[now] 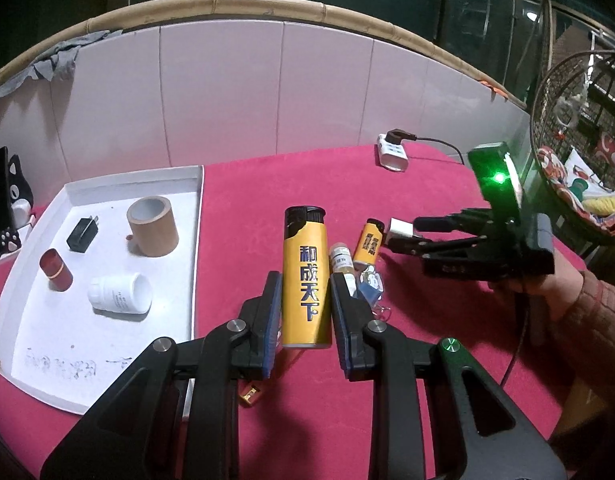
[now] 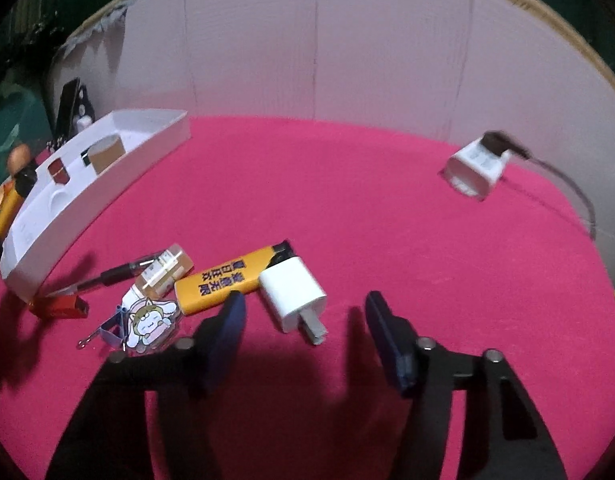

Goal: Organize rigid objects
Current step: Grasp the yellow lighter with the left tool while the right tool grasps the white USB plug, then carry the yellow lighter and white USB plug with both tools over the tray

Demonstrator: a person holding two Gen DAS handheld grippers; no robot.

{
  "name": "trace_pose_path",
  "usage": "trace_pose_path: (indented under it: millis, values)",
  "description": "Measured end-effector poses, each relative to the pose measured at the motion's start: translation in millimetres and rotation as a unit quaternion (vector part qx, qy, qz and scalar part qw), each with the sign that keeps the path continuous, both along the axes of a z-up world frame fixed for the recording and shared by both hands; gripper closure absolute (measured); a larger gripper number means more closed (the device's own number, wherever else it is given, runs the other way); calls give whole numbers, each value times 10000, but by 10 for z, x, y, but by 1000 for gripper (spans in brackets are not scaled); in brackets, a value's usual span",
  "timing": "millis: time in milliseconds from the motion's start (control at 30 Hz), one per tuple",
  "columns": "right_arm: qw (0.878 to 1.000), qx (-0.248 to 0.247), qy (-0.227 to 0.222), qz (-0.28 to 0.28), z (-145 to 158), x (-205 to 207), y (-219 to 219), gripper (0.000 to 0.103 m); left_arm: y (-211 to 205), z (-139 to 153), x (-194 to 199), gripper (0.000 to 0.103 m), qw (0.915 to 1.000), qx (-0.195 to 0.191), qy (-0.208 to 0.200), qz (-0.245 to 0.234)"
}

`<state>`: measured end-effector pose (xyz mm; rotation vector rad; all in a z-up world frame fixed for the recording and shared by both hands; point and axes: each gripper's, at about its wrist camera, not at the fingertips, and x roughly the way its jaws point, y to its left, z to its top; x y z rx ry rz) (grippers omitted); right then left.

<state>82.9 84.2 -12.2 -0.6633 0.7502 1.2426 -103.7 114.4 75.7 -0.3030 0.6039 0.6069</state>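
Left wrist view: left gripper is clamped on an upright yellow lighter, lifted beside the white tray. Right gripper has jaws apart, straddling a white charger plug lying against a second yellow lighter on the red cloth, pads not touching. Looks like mid-sort: lighter goes traywards, and the right needs a square pinch on the plug.

Your right gripper hangs over the red cloth, jaws apart, the white charger lying between them, untouched. Just left lie 1 yellow lighter and the white tray.
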Motion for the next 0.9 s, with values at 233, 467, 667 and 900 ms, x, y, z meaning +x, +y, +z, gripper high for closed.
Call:
trace_pose_path:
  millis: [233,467,667,900]
  values:
    - [9997,-172,82,141,-58,-26,122,65,22,-20,4,80,10000,-36,-3,-13]
    - [9997,-182,42,128,-42,-84,67,69,13,-39,-5,80,10000,-77,-7,32]
    - [9984,460,268,-175,194,-233,-225,69,8,-38,-5,80,10000,-57,-21,61]
    - [9889,1382,387,-391,621,-545,-521,69,-24,-6,-9,80,9999,60,-39,95]
